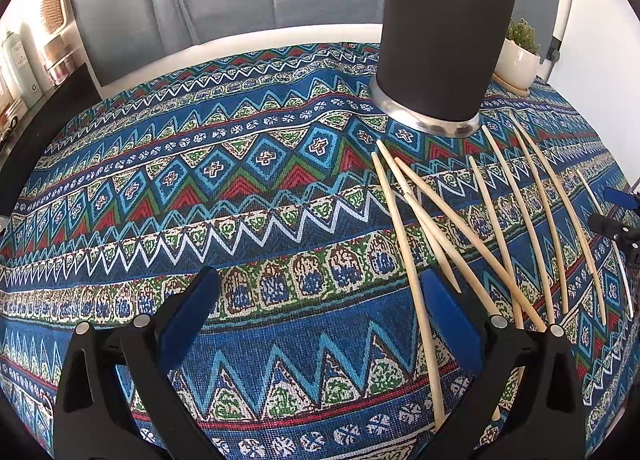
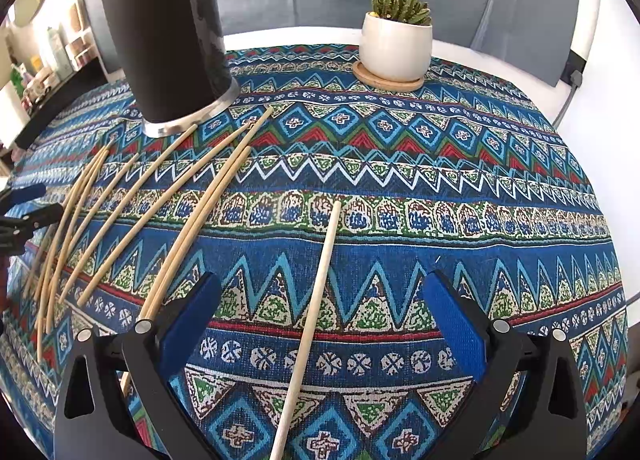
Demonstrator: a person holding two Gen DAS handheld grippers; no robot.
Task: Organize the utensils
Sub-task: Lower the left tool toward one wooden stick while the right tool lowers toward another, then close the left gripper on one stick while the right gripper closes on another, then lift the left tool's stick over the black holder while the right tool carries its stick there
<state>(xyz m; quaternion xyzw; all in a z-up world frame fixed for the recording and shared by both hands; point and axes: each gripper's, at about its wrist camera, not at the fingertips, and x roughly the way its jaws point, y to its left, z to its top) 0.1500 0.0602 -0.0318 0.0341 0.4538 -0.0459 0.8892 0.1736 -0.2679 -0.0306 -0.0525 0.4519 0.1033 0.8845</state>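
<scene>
Several wooden chopsticks [image 1: 492, 220] lie fanned out on the patterned tablecloth, in front of a tall black cylindrical holder [image 1: 444, 40] with a silver base. My left gripper [image 1: 320, 288] is open just left of the pile, and its right finger [image 1: 448, 312] overlaps the nearest sticks. In the right wrist view, the holder [image 2: 168, 48] stands at the back left with the pile of chopsticks [image 2: 132, 200] below it. One separate chopstick [image 2: 332, 228] lies on the cloth between the spread fingers of my open right gripper [image 2: 320, 292], touching neither finger.
A small cactus in a white pot [image 2: 396, 44] on a wooden coaster stands at the back of the table, right of the holder. The pot [image 1: 518, 60] also shows behind the holder. Each gripper appears at the other view's edge. A grey sofa sits behind the table.
</scene>
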